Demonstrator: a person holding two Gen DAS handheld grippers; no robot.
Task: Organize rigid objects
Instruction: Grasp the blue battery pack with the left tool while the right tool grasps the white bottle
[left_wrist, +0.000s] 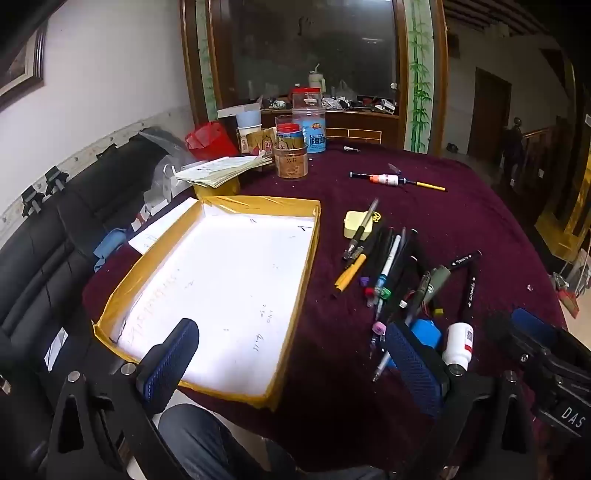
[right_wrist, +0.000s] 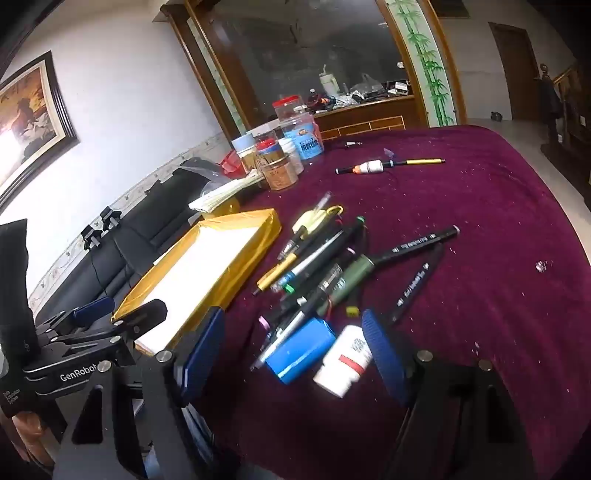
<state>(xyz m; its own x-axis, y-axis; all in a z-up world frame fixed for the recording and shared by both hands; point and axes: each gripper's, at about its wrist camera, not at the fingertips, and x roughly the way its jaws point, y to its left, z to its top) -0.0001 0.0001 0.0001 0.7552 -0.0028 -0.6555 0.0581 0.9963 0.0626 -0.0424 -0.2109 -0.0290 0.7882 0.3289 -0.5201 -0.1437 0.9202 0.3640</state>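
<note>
Both grippers hang low at the near edge of the worktop (left_wrist: 461, 206), nothing gripped yet. Left gripper (left_wrist: 291, 363) has its fingers wide apart, one pad over the near end of the tray (left_wrist: 258, 202), the other by the pile, probably parked there so the tray's open floor stays reachable as the drop spot. The tray is yellow-taped w/ a white paper floor, nothing in it, lying just left of the clutter. Right gripper (right_wrist: 295, 354) also has its fingers spread, straddling the closest items: blue cylinder (right_wrist: 299, 350) and white bottle (right_wrist: 345, 360), which lie on their sides touching each other. That straddle looks like a lineup for the first pick, prob. the bottle or cylinder since they're nearest and chunky enough for a sure grip. Behind them the pens & markers (right_wrist: 325, 258) lie crisscrossed in a loose heap, some stacked on others, so pulling one may drag its neighbours. A yellow-tipped tool (right_wrist: 388, 164) lies apart further back; jars (right_wrist: 284, 166) crowd the far left corner. Task looks barely begun: everything is on the cloth, none in the tray.
</note>
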